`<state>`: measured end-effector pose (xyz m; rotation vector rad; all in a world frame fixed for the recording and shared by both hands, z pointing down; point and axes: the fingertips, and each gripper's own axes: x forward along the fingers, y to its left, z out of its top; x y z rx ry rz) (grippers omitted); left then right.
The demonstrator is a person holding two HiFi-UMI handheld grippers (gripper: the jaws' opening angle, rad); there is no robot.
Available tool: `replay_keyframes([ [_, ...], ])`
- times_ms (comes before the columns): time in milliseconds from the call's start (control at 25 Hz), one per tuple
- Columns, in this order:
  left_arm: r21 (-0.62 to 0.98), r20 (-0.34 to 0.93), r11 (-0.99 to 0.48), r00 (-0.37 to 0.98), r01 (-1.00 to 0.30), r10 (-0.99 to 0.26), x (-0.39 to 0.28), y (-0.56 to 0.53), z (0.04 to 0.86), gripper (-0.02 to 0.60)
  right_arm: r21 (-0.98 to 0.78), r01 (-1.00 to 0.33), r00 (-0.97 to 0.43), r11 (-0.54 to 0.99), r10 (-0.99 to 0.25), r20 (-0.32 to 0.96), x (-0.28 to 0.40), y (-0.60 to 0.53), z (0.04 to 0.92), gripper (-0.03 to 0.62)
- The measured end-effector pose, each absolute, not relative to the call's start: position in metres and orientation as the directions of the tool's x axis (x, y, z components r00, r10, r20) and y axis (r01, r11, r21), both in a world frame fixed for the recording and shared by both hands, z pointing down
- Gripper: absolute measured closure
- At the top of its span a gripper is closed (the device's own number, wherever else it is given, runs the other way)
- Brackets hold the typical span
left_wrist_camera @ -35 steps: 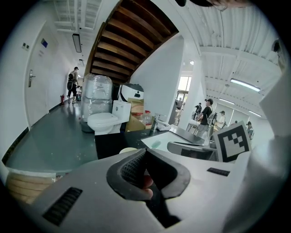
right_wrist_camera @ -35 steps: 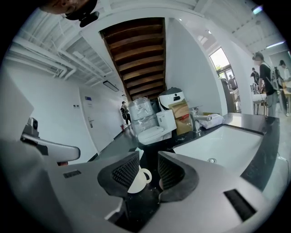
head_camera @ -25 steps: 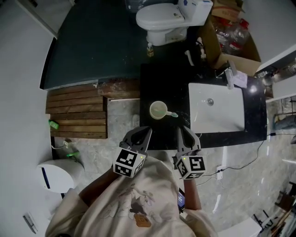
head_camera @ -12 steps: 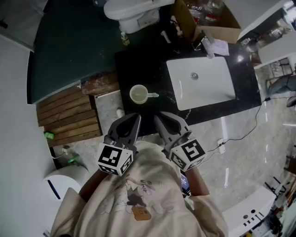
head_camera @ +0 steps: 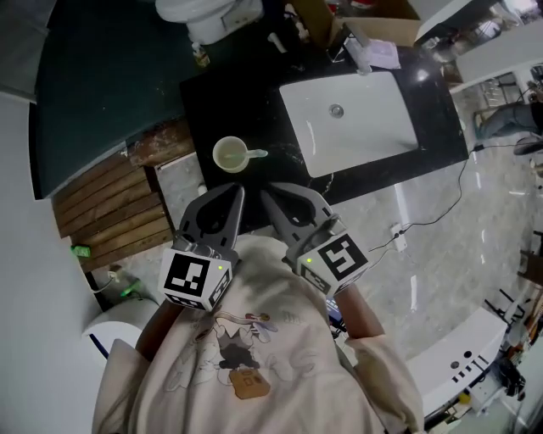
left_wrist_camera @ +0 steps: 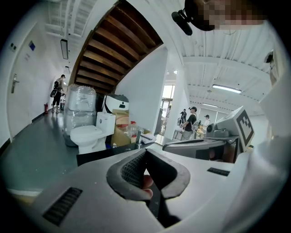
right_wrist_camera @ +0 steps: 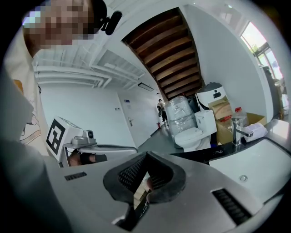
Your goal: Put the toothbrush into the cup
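Note:
In the head view a pale cup [head_camera: 230, 155] stands on the black counter [head_camera: 212, 93], left of the sink. A light toothbrush [head_camera: 254, 153] rests in it and pokes out over its right rim. Both grippers are held close to the person's chest, short of the counter's near edge and apart from the cup. My left gripper [head_camera: 237, 192] [left_wrist_camera: 145, 152] has its jaw tips together with nothing between them. My right gripper [head_camera: 266, 192] [right_wrist_camera: 146, 154] is shut and empty too. Neither gripper view shows the cup.
A white sink [head_camera: 348, 119] with a faucet [head_camera: 356, 55] is set into the counter's right part. Beyond it stand a toilet [head_camera: 191, 8] and a cardboard box [head_camera: 322, 17]. A wooden slat mat [head_camera: 102, 203] and a white bin [head_camera: 110, 339] are on the floor at left.
Both grippers have risen and drawn back from the cup toward the chest. The head view has swung, so the counter sits higher and tilted. The toothbrush stays in the cup.

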<state>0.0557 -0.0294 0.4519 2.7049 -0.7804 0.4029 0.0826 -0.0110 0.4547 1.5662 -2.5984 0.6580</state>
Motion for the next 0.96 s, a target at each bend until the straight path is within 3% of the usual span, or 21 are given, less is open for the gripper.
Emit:
replay_keyframes([
  [600, 0.224, 0.345, -0.777, 0.794, -0.588, -0.501, 0.050, -0.041, 0.455, 0.575, -0.435, -0.849, -0.432, 0.300, -0.868, 0.244, 0.089, 0.009, 0.477, 0.577],
  [960, 0.233, 0.356, -0.798, 0.812, -0.556, -0.462, 0.054, -0.031, 0.457, 0.575, -0.410, -0.864, -0.407, 0.291, -0.884, 0.231, 0.081, 0.012, 0.469, 0.577],
])
